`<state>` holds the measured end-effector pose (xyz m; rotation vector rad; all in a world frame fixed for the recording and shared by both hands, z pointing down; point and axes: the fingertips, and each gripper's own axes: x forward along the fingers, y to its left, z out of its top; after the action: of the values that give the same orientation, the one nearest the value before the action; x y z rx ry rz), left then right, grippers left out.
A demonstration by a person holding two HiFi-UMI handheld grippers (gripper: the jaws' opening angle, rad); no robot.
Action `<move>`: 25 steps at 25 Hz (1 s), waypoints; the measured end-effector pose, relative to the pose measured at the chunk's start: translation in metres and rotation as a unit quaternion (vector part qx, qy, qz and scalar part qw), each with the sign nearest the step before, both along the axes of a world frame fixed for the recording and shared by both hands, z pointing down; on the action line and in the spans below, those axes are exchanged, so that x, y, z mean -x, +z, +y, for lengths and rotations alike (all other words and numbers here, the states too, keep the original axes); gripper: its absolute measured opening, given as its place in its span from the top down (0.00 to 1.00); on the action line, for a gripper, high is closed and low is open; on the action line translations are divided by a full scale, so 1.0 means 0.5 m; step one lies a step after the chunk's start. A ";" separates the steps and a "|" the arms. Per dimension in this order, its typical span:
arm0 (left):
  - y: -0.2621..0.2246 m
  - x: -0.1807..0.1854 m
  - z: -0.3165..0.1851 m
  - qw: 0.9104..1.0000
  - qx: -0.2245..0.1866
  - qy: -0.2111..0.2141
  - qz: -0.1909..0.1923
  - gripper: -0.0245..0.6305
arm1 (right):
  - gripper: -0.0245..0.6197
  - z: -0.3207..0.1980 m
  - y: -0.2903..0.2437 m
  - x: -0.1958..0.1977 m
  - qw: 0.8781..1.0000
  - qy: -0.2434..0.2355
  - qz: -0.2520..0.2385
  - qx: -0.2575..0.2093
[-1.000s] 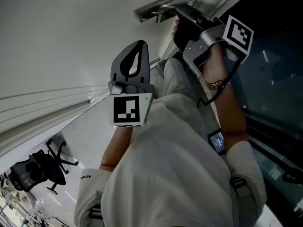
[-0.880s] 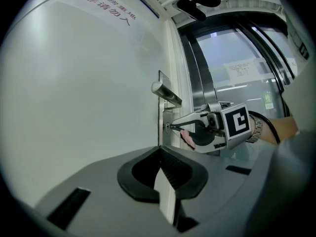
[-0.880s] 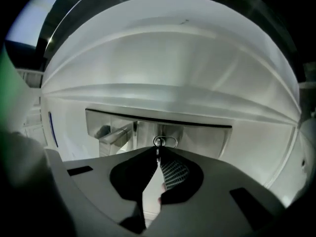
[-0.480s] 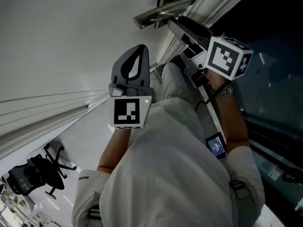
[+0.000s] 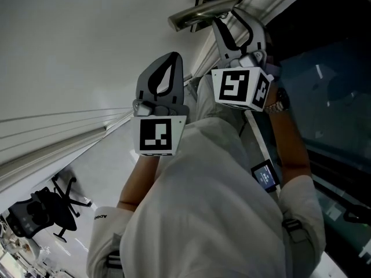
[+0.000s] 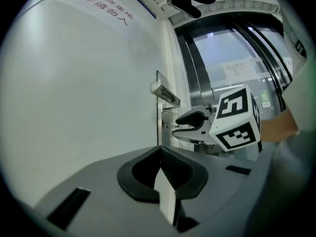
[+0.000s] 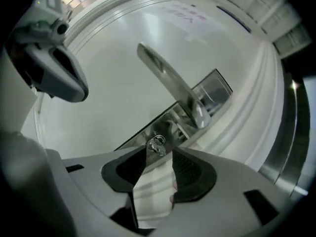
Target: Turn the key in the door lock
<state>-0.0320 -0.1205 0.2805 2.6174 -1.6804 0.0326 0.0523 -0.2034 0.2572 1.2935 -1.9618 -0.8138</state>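
Step, as we read it: between strokes on the key turn, i.e. released and lining up to re-grip. The right hand-held gripper point(image 7: 160, 153) has its jaws wide apart. They've just been opening, and nothing is pinched. The key point(image 7: 157, 143) sits in the lock plate point(image 7: 213, 90) on the door point(image 7: 108, 83), just below the lever handle point(image 7: 170, 83). Its head is right at the mouth between the jaw tips, pads not pressing on it.

The left hand-held gripper point(image 6: 159, 154) is closed on nothing. It's held level beside the door, well apart from the lock, and not involved atm.

Next move, our guess: nudge fwd so the key head sits fully between the pads, close square on the flat, then roll the wrist. It needs clean alignment, since the head is small and an off-centre pinch will prob slip. Also keep clear of the handle above. We can't tell from here how far the key has turned.

Diff vs 1 s ago, head view: the right hand-held gripper was rolled over, with its marker cube point(image 5: 240, 88) out to the side. Now it's rolled back and the cube faces us, at roughly the same spot by the lock. Left unchanged.
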 end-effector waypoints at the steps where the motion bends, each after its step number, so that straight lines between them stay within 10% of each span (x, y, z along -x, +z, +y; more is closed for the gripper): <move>1: -0.001 0.003 0.002 1.000 0.001 -0.002 -0.001 0.95 | 0.71 0.001 0.001 0.006 1.000 -0.001 0.024 -0.012; 10: 0.002 0.017 -0.002 1.000 0.006 -0.011 0.004 0.95 | 0.83 -0.023 -0.006 0.026 0.999 0.012 0.038 -0.032; 18: 0.003 0.009 -0.004 1.000 0.008 -0.010 0.005 0.95 | 0.94 -0.028 -0.011 0.020 0.996 0.024 -0.079 0.023; 22: 0.005 0.006 -0.007 1.000 0.008 -0.011 0.003 0.95 | 0.94 -0.032 -0.013 0.020 0.968 0.018 -0.227 0.103; 25: 0.007 0.001 -0.006 1.000 0.009 -0.011 0.002 0.95 | 0.94 -0.035 -0.013 0.011 0.918 0.019 -0.357 0.174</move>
<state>-0.0326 -0.1237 0.2838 2.5854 -1.6985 0.0417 0.0467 -0.2209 0.2505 1.5208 -2.4691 0.0790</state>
